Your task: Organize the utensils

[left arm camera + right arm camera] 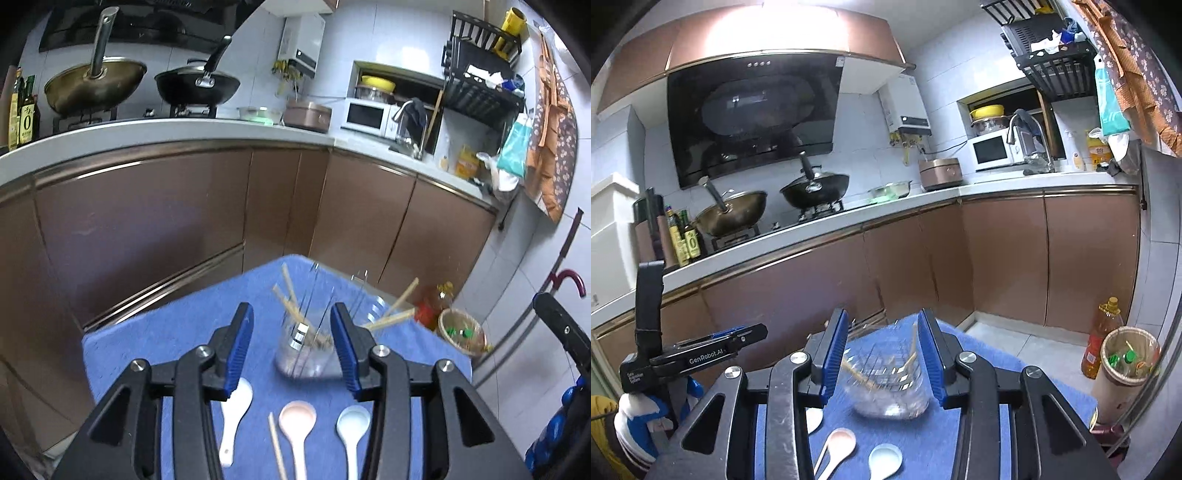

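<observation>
A: Left gripper [293, 349], right gripper [882, 356]?
B: Both partly open, empty.
A: Utensils?
B: Wooden chopsticks [291, 301] in clear glass cup [304, 356]; three ceramic spoons [297, 415] flat on blue cloth [177, 332], nearer the cameras.

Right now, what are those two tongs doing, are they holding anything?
Left tongs: open, holding nothing; the glass jar of chopsticks sits beyond them.
Right tongs: open, holding nothing.
</observation>
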The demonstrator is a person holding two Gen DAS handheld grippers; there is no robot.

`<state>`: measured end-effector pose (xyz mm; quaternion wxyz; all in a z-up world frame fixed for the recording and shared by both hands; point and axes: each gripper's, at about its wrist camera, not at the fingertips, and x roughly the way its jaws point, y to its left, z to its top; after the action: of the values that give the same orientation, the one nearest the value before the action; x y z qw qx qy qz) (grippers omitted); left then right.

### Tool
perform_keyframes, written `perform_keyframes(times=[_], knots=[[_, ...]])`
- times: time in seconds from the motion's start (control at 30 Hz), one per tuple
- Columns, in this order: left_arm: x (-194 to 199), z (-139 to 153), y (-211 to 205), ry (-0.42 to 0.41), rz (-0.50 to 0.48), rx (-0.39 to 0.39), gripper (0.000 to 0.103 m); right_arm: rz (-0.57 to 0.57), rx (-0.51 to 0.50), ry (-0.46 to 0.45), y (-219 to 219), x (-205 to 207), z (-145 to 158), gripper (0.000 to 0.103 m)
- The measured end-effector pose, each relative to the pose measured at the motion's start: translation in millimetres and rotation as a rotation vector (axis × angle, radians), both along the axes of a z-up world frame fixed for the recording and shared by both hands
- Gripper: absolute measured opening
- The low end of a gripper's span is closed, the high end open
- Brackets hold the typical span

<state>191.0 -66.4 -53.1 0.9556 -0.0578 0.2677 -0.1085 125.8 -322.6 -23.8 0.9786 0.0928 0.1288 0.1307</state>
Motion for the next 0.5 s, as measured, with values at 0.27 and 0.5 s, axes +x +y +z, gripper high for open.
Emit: perform_keyframes(times=[0.27,0.5], knots=[[-37,-11,28,0.009,-0.01,-0.006,0.041,-0.012,0.01,0.043,4,-31,-13,0.042],[-69,-12,31,-0.008,-0.078,0.011,0.042,-0.058,0.016,0.066,7,-51,-18,0.057]])
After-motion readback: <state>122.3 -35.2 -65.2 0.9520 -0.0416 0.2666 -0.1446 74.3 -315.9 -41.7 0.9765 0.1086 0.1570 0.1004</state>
